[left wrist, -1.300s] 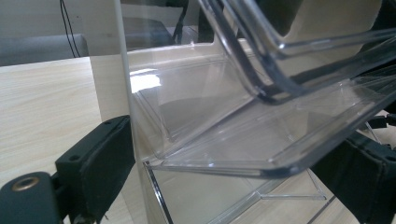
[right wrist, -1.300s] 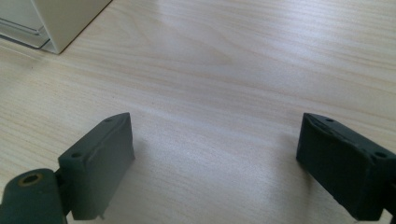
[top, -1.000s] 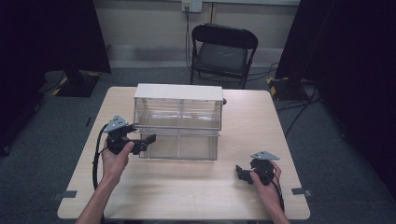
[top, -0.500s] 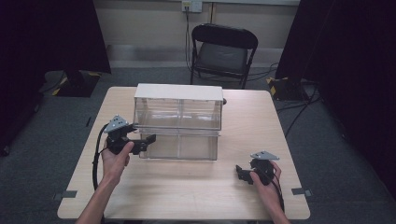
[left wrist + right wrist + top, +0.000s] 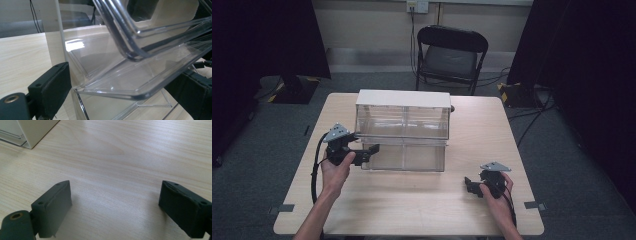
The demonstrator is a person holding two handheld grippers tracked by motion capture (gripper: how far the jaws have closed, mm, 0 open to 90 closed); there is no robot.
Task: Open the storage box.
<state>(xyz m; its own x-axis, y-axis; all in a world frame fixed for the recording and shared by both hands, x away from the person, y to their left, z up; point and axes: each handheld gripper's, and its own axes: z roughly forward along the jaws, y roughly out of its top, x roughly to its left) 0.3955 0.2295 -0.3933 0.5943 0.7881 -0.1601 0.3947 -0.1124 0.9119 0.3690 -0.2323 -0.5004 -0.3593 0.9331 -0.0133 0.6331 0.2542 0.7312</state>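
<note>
Dark curtains hang around a pale wooden table (image 5: 412,210), with a folding chair (image 5: 451,55) beyond its far edge. On the table stands a clear plastic drawer cabinet (image 5: 403,127) with a cream top. The left hand-held gripper (image 5: 371,150) is at the cabinet's lower left corner, its jaws on either side of the clear front lip of the lower left drawer (image 5: 140,82); whether the pads actually press on it I cannot tell. I judge the step in hand to be taking hold of that drawer to pull it out. The next move calls for a firm pinch, then a straight, level pull toward the person. The right hand-held gripper (image 5: 472,186) rests well off to the right, jaws spread over bare table.
</note>
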